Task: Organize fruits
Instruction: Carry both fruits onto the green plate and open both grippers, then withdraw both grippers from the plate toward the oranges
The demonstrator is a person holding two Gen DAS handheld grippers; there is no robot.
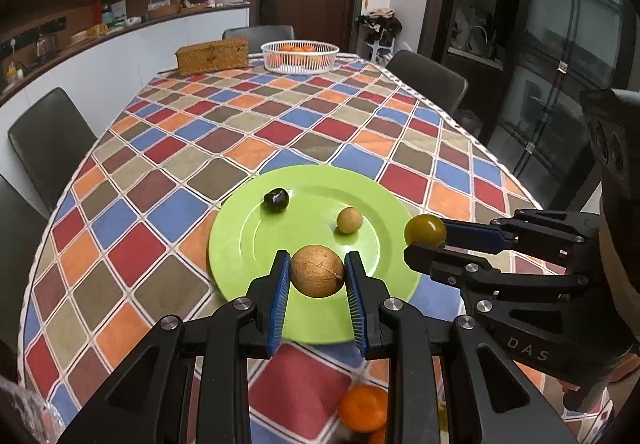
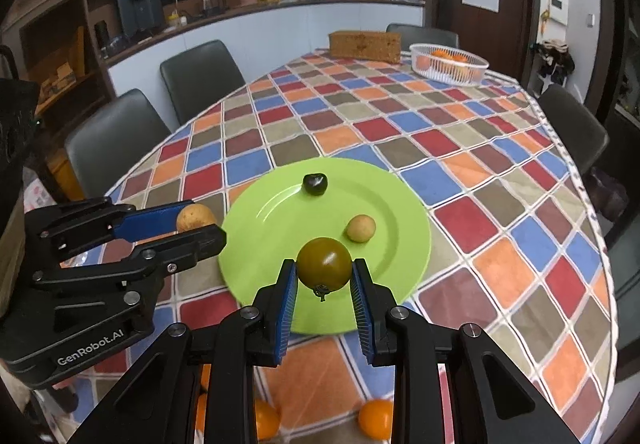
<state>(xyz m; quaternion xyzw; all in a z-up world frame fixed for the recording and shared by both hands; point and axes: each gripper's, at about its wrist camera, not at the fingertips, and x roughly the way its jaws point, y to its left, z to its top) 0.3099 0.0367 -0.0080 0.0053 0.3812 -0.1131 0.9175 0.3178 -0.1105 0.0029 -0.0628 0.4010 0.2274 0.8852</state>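
My left gripper [image 1: 317, 271] is shut on a brown round fruit [image 1: 317, 271], held over the near part of a green plate [image 1: 248, 244]. My right gripper [image 2: 324, 272] is shut on an olive-green round fruit [image 2: 324, 264] above the same green plate [image 2: 272, 219]. On the plate lie a small dark fruit [image 1: 276, 199] [image 2: 315, 183] and a small tan fruit [image 1: 349, 220] [image 2: 360, 228]. Each gripper shows in the other's view: the right gripper [image 1: 425, 240] at the plate's right edge, the left gripper [image 2: 198, 226] at its left edge.
A checked tablecloth [image 1: 224, 131] covers the table. At the far end stand a white basket [image 1: 300, 55] with oranges and a woven box [image 1: 212, 55]. Oranges [image 1: 364, 408] [image 2: 376, 418] lie near the front edge under the grippers. Dark chairs [image 2: 116, 139] line both sides.
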